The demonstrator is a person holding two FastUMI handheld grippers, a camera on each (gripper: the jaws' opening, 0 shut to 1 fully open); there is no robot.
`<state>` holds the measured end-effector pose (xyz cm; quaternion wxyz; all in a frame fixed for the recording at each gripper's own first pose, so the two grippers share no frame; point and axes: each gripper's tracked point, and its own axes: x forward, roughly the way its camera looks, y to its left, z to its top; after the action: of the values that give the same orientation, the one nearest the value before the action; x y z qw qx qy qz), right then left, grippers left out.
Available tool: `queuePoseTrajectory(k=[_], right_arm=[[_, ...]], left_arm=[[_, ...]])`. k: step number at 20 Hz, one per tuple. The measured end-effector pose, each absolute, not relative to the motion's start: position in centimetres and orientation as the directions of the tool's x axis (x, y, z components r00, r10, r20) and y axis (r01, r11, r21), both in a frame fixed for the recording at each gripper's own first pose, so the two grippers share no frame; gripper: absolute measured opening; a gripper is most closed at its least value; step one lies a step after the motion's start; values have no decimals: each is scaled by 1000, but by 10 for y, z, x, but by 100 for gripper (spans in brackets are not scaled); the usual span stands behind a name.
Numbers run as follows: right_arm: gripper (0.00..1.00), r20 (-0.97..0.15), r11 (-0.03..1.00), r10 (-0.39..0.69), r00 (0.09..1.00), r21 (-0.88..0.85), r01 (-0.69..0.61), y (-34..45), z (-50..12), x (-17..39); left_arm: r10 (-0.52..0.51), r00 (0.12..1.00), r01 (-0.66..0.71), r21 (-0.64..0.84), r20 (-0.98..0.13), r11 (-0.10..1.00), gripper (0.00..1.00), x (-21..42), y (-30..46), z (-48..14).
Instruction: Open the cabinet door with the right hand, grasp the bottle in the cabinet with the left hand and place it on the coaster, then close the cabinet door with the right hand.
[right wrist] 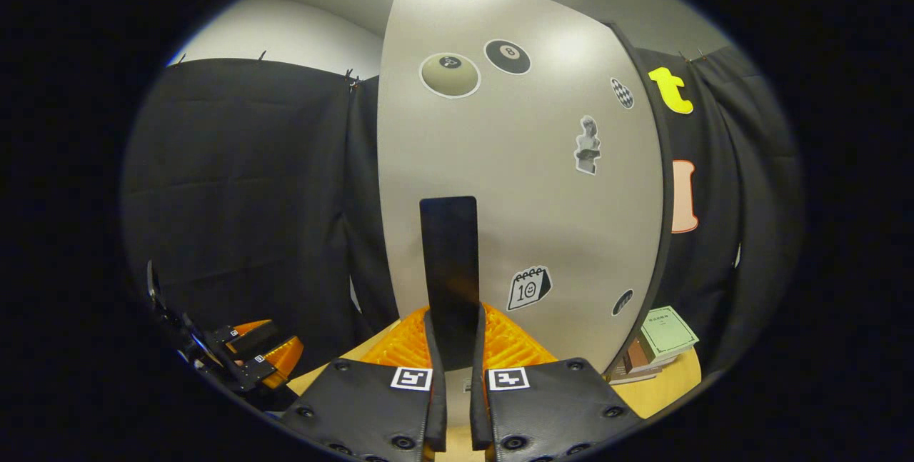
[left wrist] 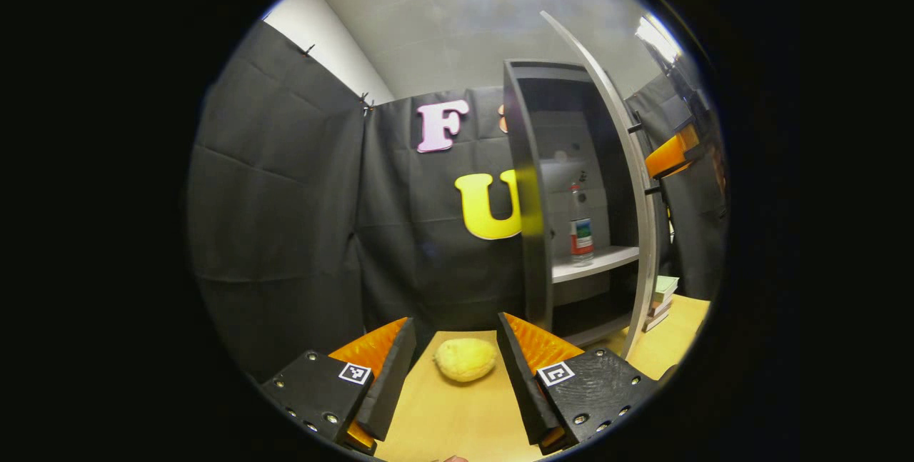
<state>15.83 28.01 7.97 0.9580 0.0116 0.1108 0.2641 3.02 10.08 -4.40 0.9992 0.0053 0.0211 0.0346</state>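
**Cabinet door open, right gripper on handle; bottle on shelf**

Right gripper view: the right gripper [right wrist: 457, 348] is clamped on the black door handle [right wrist: 448, 269], both fingers pressing its sides. The cabinet door [right wrist: 521, 183] fills the middle of the frame, its pale outer face carrying stickers: billiard balls near the top, a bust, a calendar page lower down. A stack of books [right wrist: 660, 344] lies on the table past the door's lower right edge. The left gripper [right wrist: 250, 358] appears at lower left, well apart from the door.

Left gripper view: the left gripper [left wrist: 457, 369] hangs over the wooden table [left wrist: 457, 426] with its fingers spread wide, gripping nothing. Between the fingers, farther off on the table, lies a pale yellow round coaster [left wrist: 465, 359]. The cabinet [left wrist: 532, 191] stands open, the door seen edge-on at its right. The bottle [left wrist: 580, 226] stands upright on the white shelf [left wrist: 596, 262] inside, clear with a red-and-green label, well apart from the gripper. The books sit at the table's right edge.
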Motion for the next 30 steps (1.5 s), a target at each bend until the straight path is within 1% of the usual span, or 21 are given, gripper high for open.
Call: queuePoseTrajectory(k=[3, 5, 6, 12, 19, 20, 21, 22, 23, 24, 27, 29, 30], right_arm=[[15, -217, 849, 527, 822, 89, -521, 275, 78, 158], [15, -218, 842, 538, 814, 92, -531, 273, 77, 160], [15, -219, 838, 544, 810, 93, -537, 272, 77, 161], [14, -201, 825, 564, 801, 100, -556, 265, 77, 162], [14, -168, 847, 531, 831, 78, -526, 252, 81, 165], [10, -163, 849, 527, 834, 75, -522, 250, 81, 165], [14, -158, 851, 525, 837, 80, -519, 248, 81, 165], [10, -155, 853, 522, 839, 87, -515, 247, 82, 165], [14, -151, 855, 518, 842, 89, -510, 244, 84, 163], [14, -148, 858, 514, 845, 90, -506, 240, 85, 163], [13, -137, 870, 494, 859, 89, -486, 224, 86, 162], [14, -133, 880, 476, 870, 83, -469, 205, 89, 172], [14, -131, 884, 467, 874, 73, -461, 197, 90, 174]], left_arm=[[49, 997, -49, -3, -54, 999, 64, 35, 66, -44], [26, 998, -27, -20, -56, 999, 66, 38, 39, -42], [18, 998, -19, -17, -55, 1000, 65, 37, 31, -40], [-30, 999, 30, -11, -46, 999, 64, 44, -24, -22], [-77, 996, 77, 2, -44, 997, 64, 47, -93, -15], [-84, 996, 84, 3, -42, 996, 64, 46, -102, -13], [-89, 995, 89, 6, -39, 996, 64, 46, -112, -11], [-92, 995, 92, 9, -36, 996, 64, 46, -120, -9], [-95, 995, 96, 12, -34, 995, 64, 46, -127, -7], [-96, 995, 97, 14, -34, 995, 66, 45, -134, -6], [-93, 995, 93, 16, -34, 996, 66, 42, -152, -2], [-83, 996, 84, 19, -32, 996, 66, 40, -159, -1], [-79, 996, 80, 21, -32, 997, 64, 35, -164, -2]])
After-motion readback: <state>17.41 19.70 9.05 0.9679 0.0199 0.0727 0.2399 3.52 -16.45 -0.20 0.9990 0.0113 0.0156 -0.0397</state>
